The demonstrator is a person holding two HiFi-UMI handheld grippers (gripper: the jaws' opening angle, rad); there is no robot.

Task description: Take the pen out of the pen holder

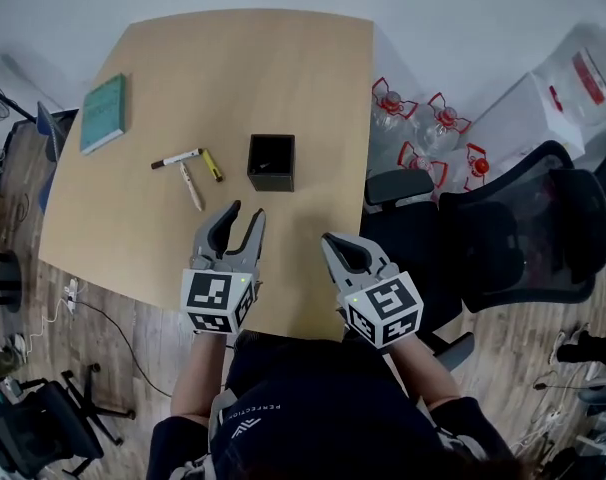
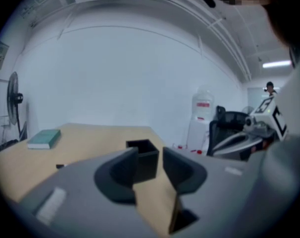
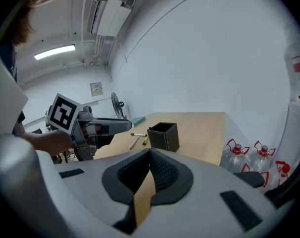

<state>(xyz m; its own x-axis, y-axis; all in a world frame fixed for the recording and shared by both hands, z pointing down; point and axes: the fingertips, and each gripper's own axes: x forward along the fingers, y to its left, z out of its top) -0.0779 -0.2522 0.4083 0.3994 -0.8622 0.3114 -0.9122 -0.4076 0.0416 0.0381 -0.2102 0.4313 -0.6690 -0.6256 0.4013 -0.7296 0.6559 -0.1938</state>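
Observation:
The black square pen holder (image 1: 271, 161) stands on the wooden table (image 1: 283, 58) and its inside looks dark. Just left of it lie three pens: a white marker with a black cap (image 1: 176, 158), a yellow pen (image 1: 213, 165) and a beige pen (image 1: 191, 186). My left gripper (image 1: 245, 218) hovers near the table's front edge, short of the holder, open with nothing between its jaws. In the left gripper view the holder (image 2: 146, 157) shows beyond the jaw gap. My right gripper (image 1: 335, 242) is off the table's right front corner, shut and empty, with the holder (image 3: 164, 135) ahead of it.
A teal book (image 1: 103, 112) lies at the table's left edge. Water bottles with red handles (image 1: 423, 133) stand on the floor right of the table, beside a black office chair (image 1: 513, 228). A fan (image 2: 12, 100) stands at the far left.

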